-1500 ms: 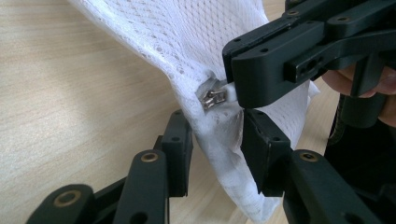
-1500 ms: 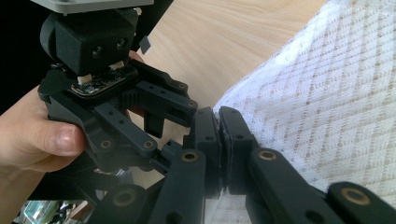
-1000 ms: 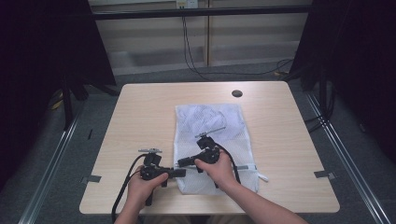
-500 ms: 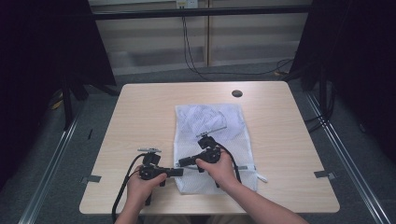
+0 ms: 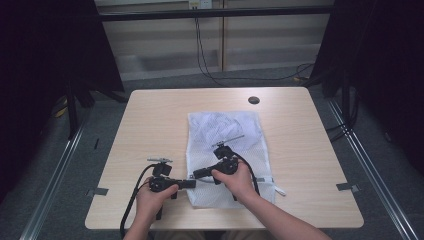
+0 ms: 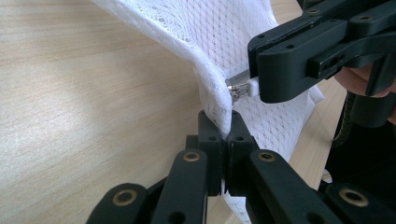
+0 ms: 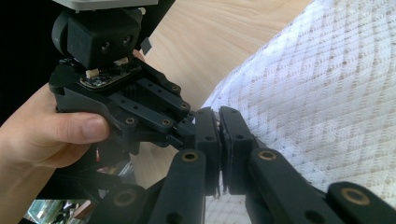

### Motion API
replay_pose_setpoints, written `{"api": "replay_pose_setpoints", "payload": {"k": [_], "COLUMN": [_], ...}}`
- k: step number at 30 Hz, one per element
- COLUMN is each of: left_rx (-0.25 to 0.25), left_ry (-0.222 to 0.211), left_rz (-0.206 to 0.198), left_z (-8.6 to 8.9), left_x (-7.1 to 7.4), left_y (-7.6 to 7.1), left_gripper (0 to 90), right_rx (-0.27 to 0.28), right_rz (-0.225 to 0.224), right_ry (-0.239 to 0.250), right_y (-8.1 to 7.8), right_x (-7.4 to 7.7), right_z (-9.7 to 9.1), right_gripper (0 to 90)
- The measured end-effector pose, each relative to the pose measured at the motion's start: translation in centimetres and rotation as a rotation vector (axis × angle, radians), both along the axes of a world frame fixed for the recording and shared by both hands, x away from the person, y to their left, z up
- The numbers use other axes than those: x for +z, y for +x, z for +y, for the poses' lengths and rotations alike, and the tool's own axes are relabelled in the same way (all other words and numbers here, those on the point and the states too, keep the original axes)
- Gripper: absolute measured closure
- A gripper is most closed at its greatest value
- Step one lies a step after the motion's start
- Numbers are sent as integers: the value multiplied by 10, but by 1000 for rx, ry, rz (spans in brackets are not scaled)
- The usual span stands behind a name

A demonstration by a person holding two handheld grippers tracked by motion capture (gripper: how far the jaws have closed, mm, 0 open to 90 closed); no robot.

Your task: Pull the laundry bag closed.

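Pinching the cloth is the step in hand: your left hand-held gripper has just drawn its jaws together, and the left gripper view shows a fold of the white mesh laundry bag caught between its black pads at the bag's near left edge. Your right hand-held gripper is likewise clamped; seen from the left one, it holds the small silver zipper pull with its white tab at its tip, just above and beside the left pinch. In the right gripper view the jaws stand tight together at the bag's hem, and your other hand and its tool sit close behind.

From above, the bag lies flat, lengthwise down the middle of the light wooden table, its near end under your right hand. Both tools meet at the near left corner of the bag. A thin pale cord trails off the bag's near right edge.

Judgement: the anchor and the pull are both secured, so the zipper is ready to be run. The next move calls for holding the left pinch firm while the right hand draws the pull steadily along the seam, keeping the mesh taut so the slider does not bite the fabric.
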State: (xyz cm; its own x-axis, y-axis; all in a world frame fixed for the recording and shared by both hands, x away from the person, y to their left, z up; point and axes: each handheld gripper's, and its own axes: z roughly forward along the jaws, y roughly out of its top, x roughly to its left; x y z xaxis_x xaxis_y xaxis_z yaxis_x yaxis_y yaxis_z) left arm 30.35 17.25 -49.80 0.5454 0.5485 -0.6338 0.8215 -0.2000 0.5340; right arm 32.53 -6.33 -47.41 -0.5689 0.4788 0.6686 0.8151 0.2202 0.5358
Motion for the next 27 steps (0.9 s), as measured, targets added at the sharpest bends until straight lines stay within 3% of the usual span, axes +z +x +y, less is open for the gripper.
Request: {"api": "replay_pose_setpoints", "payload": {"k": [27], "left_rx": [14], "left_ry": [-11], "left_rz": [18], "left_z": [2], "left_x": [0], "left_y": [1], "left_gripper": [881], "right_rx": [1], "right_rz": [12], "right_ry": [-7], "right_y": [0], "right_x": [0], "right_z": [-8], "right_gripper": [870]}}
